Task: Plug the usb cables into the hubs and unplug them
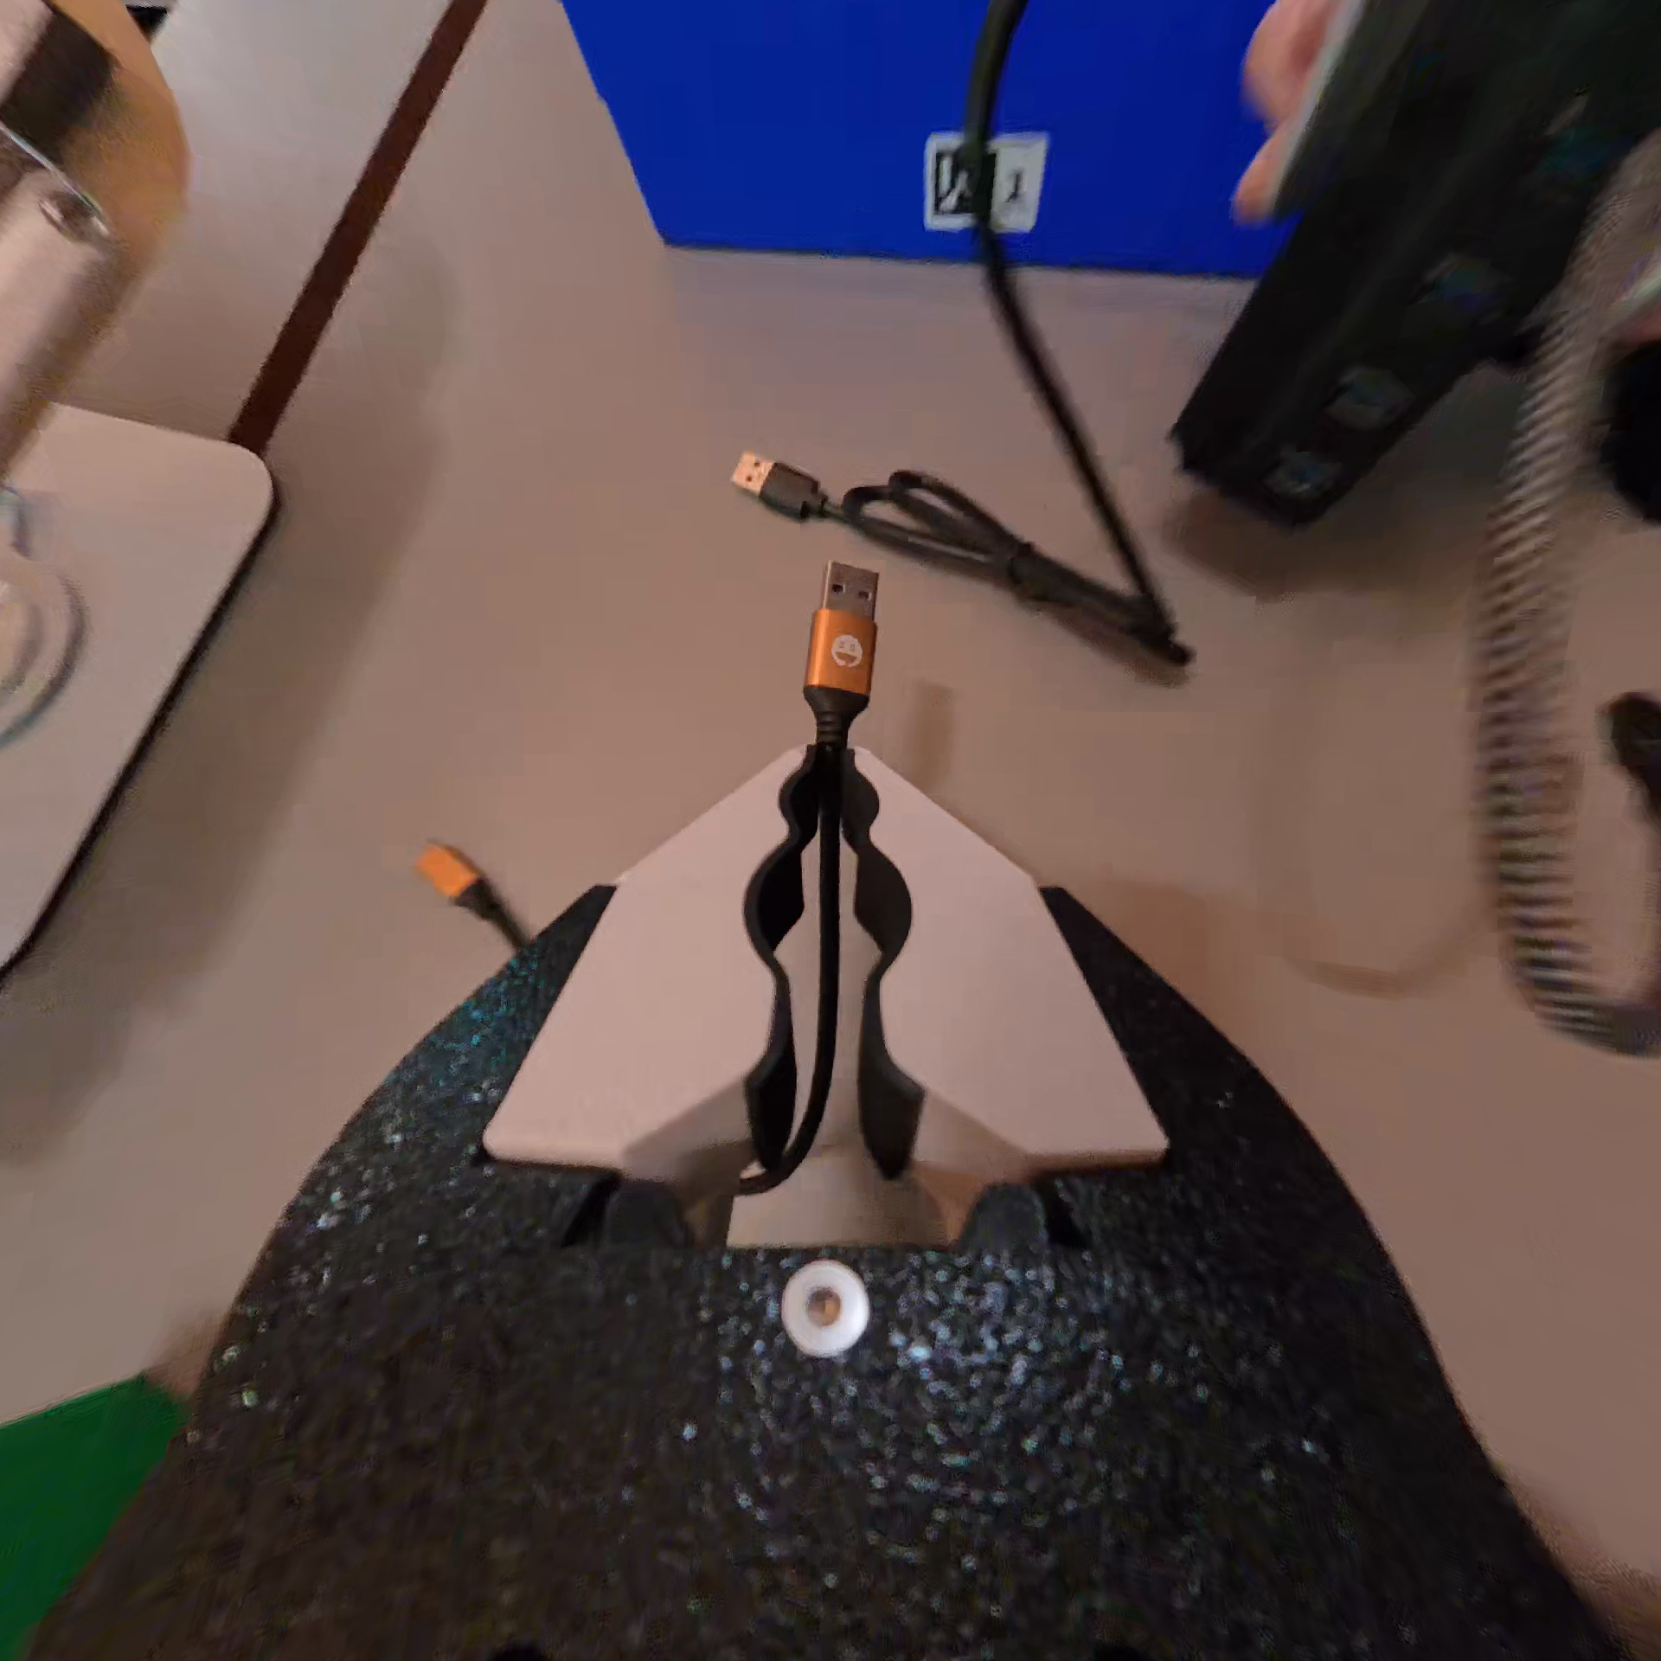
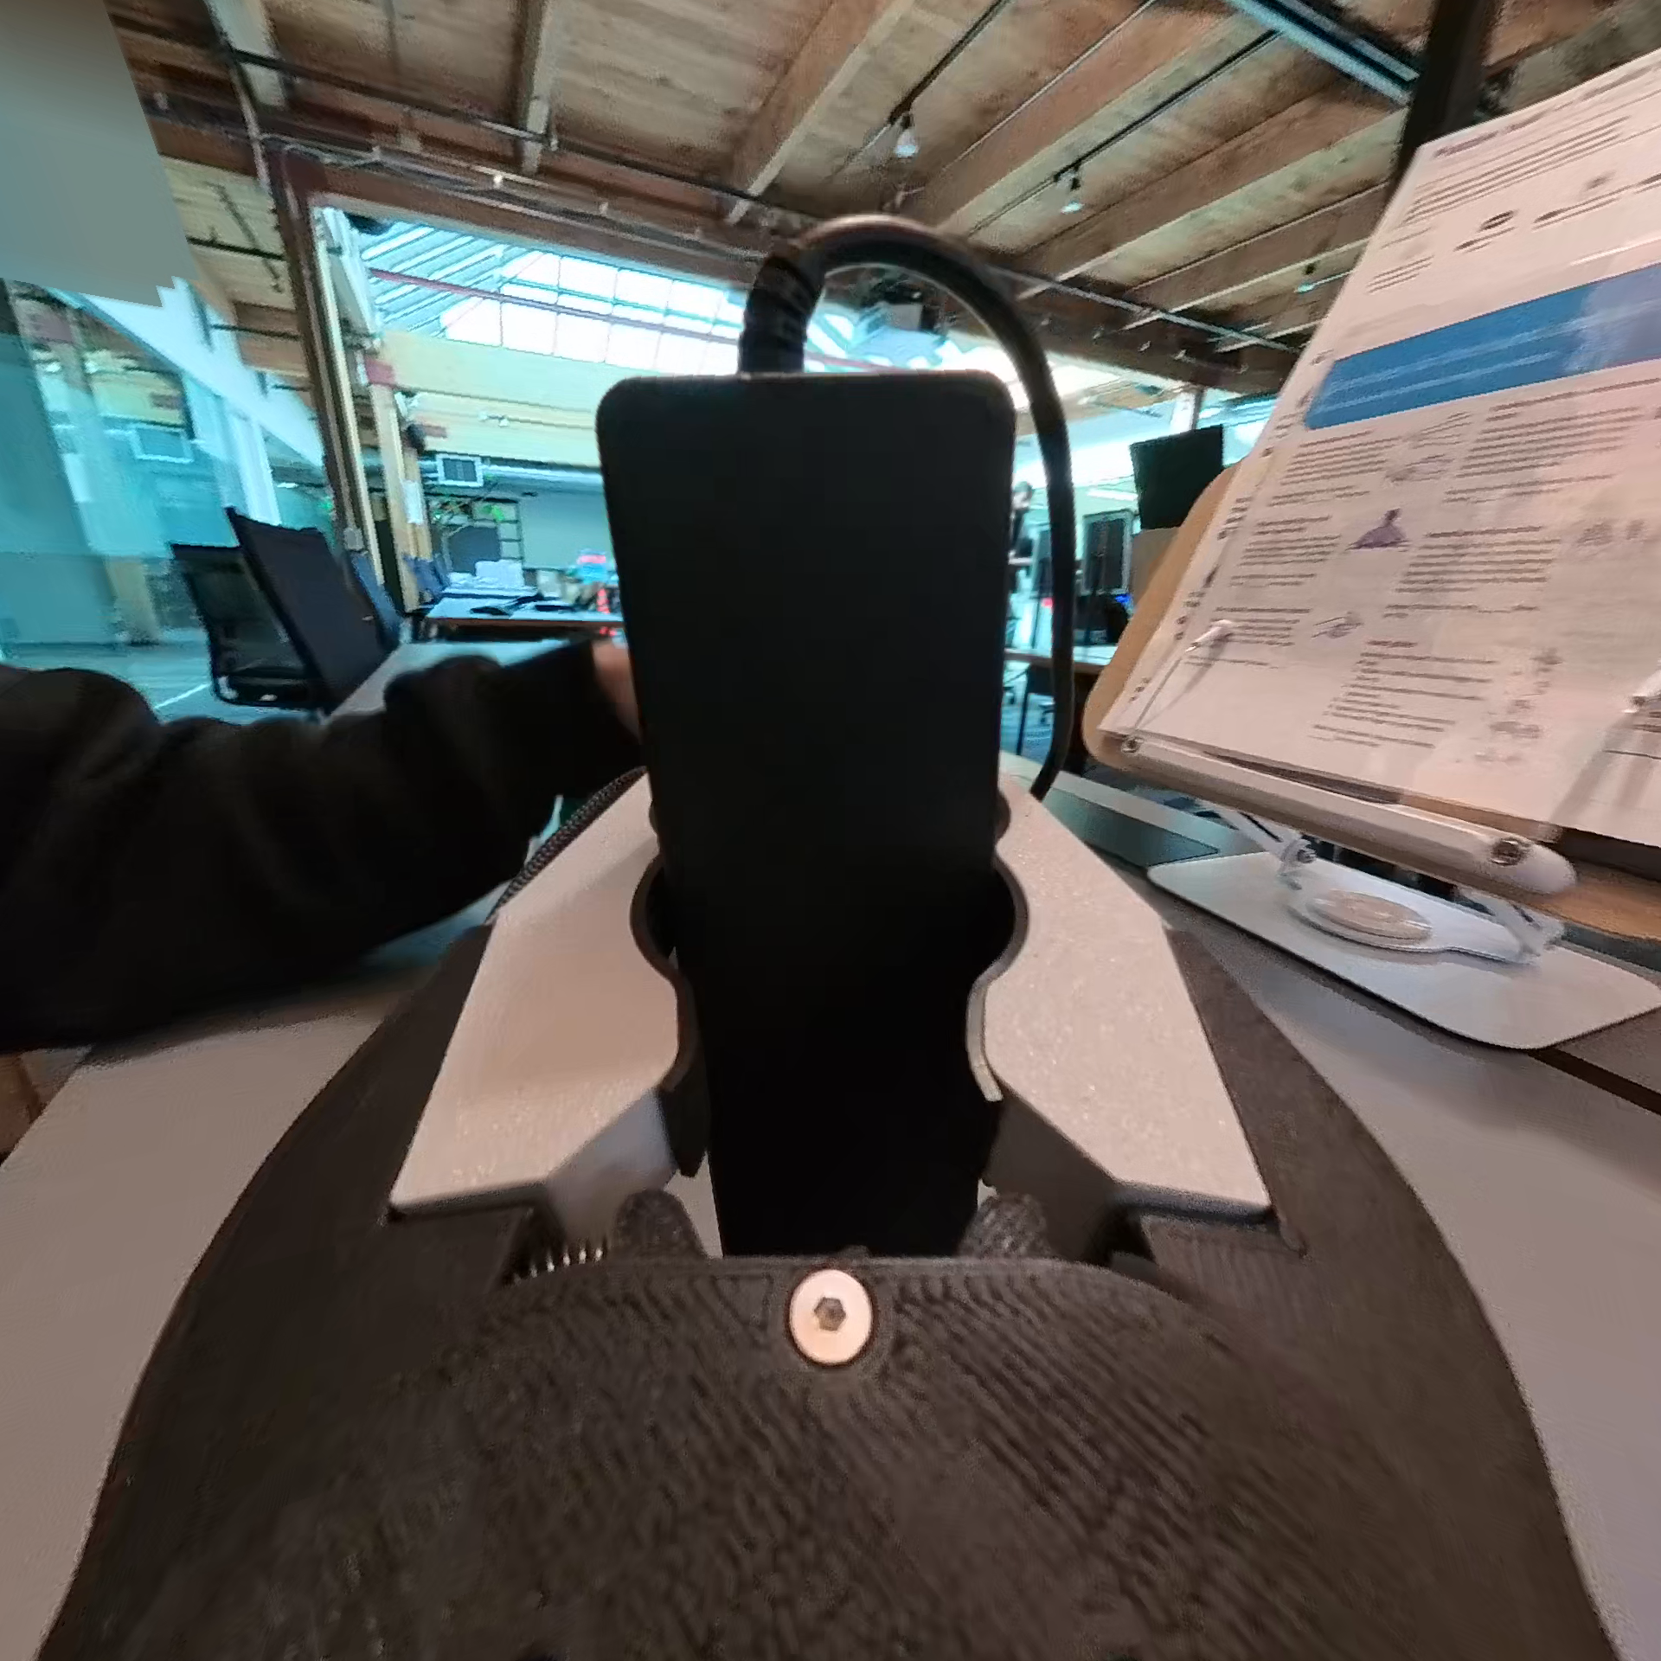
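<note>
My left gripper [image 1: 831, 750] is shut on the black braided cable of an orange USB plug [image 1: 843, 640], which sticks out forward past the fingertips above the table. The cable's other orange end [image 1: 449, 876] lies at the lower left. A second, black USB cable [image 1: 953, 530] lies coiled on the table ahead, its plug pointing left. My right gripper [image 2: 822, 809] is shut on a black USB hub [image 2: 809, 719], held upright with its cord [image 2: 1034, 449] looping off the top. That hub also shows in the left wrist view [image 1: 1402, 297], lifted at the upper right, blurred.
A blue box [image 1: 899, 126] with a marker stands at the back of the beige table [image 1: 539, 539]. A document stand [image 2: 1438, 503] on a white base [image 2: 1402, 953] is at the right. A coiled cord [image 1: 1537, 719] hangs at right. A person's dark sleeve [image 2: 225, 854] crosses left.
</note>
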A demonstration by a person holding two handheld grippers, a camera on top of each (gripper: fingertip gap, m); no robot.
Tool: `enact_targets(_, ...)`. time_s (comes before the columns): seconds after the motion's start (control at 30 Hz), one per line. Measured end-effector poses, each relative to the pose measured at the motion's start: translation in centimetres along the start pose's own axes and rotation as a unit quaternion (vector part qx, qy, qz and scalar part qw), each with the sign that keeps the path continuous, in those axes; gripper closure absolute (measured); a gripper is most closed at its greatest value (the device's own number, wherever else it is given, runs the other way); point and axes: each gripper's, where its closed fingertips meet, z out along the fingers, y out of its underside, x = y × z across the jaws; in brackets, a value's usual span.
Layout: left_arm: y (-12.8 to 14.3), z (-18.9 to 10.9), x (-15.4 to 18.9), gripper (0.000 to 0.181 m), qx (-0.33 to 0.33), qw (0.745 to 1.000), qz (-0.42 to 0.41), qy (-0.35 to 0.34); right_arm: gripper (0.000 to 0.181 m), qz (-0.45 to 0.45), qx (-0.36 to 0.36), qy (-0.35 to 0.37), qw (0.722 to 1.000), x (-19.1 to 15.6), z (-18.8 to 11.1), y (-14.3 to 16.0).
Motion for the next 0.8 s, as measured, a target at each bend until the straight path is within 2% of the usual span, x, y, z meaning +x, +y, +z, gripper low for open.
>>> enact_targets(0.13,-3.1,-5.7,3.5,0.180,-0.003,0.999,0.032,0.017,0.118,-0.004,-0.018,-0.033,0.999,-1.5,0.7,0.7)
enact_targets(0.23,-5.0,-7.8,7.5,0.180,0.005,0.996,0.061,0.059,0.117,-0.005,-0.026,-0.053,0.998,-2.5,1.3,1.1)
enact_targets(0.43,-5.3,-7.1,10.7,0.180,-0.037,0.991,0.095,0.087,0.117,-0.017,-0.050,-0.064,0.997,-3.7,2.4,2.2)
enact_targets(0.8,-5.1,-6.9,11.4,0.180,-0.045,0.989,0.089,0.105,0.117,-0.029,-0.066,-0.072,0.995,-4.2,2.7,2.8)
